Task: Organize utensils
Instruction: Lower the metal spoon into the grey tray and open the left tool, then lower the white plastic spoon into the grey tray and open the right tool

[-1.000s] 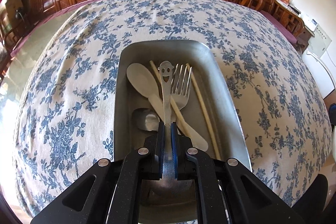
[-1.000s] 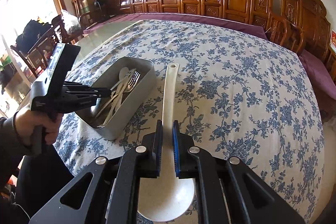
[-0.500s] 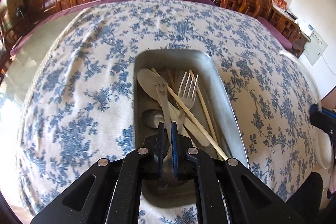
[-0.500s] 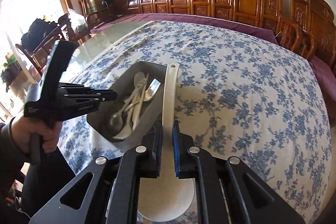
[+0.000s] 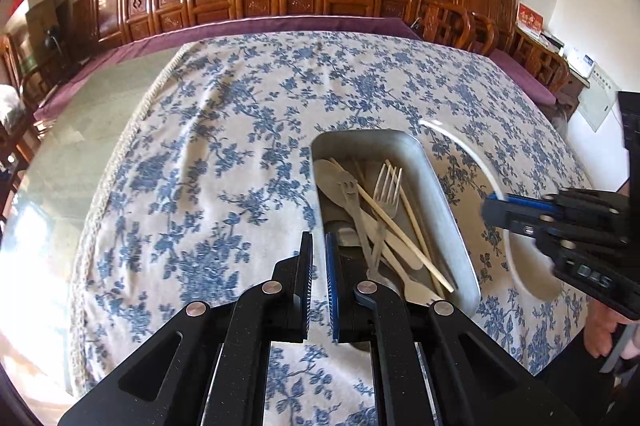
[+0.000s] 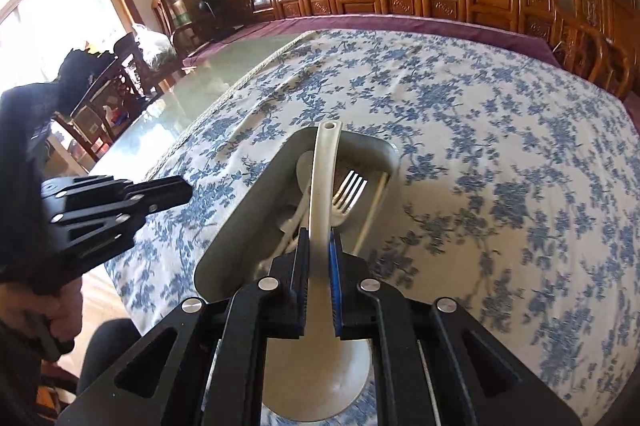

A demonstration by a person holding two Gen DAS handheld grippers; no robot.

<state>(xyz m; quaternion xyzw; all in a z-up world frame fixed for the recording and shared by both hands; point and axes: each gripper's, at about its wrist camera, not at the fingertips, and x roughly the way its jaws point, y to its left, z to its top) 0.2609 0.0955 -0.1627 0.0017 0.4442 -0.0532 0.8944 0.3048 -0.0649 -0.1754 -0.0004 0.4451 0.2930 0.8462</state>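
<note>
R gripper (image 6: 319, 258) was clamped on the long white plastic ladle (image 6: 322, 194), handle at 12 o'clock over the rectangular steel tin (image 6: 240, 222). L gripper (image 5: 319, 274) sat at 9 o'clock of it, jaws slightly apart, holding nothing. Step: ladle drop-off; next, prob lower it in and release.

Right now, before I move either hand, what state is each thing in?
left gripper: jaws slightly apart, nothing between them, beside the tray.
right gripper: jaws shut on the white ladle, handle pointing out over the tray.
metal tray: on the tablecloth, holding utensils.
smiley spoon: lying loose in the tray.
fork: lying in the tray.
chopsticks: lying crossed in the tray.
</note>
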